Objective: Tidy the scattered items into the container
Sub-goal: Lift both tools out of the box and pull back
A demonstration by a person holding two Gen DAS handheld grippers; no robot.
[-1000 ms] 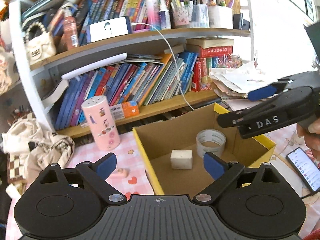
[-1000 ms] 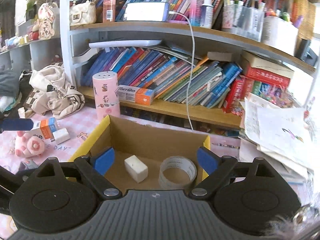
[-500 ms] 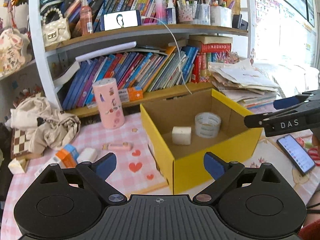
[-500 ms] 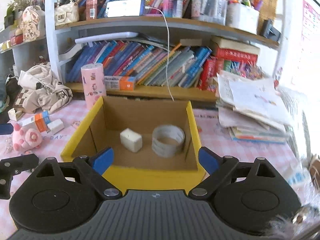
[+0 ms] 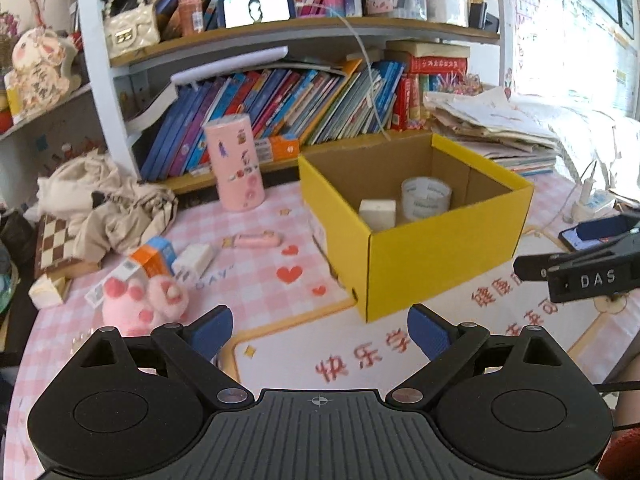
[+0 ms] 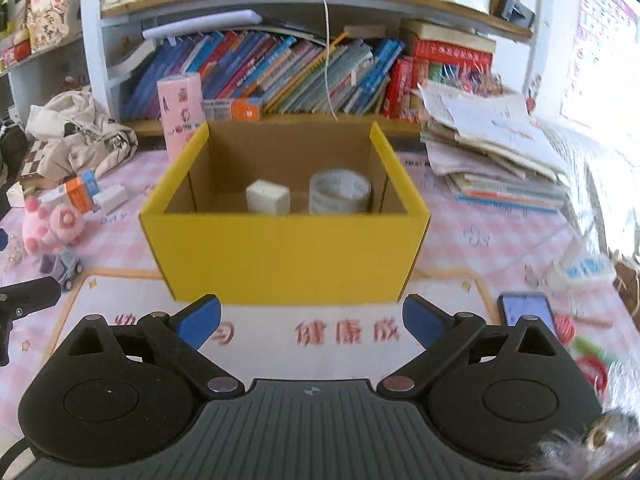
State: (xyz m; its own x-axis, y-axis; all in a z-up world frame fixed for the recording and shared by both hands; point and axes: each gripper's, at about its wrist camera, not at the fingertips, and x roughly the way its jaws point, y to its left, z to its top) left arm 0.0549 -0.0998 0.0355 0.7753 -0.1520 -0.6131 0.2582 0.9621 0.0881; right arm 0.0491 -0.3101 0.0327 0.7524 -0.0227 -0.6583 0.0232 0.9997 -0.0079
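We are holding the left gripper (image 5: 320, 330) above the white mat (image 5: 360, 360), its blue pads spread wide and gripping nothing. Our right gripper (image 6: 312, 318) is facing the yellow cardboard box (image 6: 284, 252) head-on; its jaws have just been opening further and are standing wide, with nothing between them.

The box is sitting on the pink checked tablecloth (image 5: 260, 280) and is already holding a white cube (image 6: 267, 197) and a roll of clear tape (image 6: 340, 192), side by side and apart.

Left of the box, scattered items are lying on the cloth: a pink plush toy (image 5: 146, 302), an orange and blue carton (image 5: 154, 260) just behind it, a white charger plug (image 5: 196, 258) beside the carton, and a pink bar-shaped item (image 5: 256, 239) nearer the box. A small purple toy car (image 6: 62, 266) is sitting near the mat's left corner. A smartphone (image 6: 526, 314) is lying right of the box.
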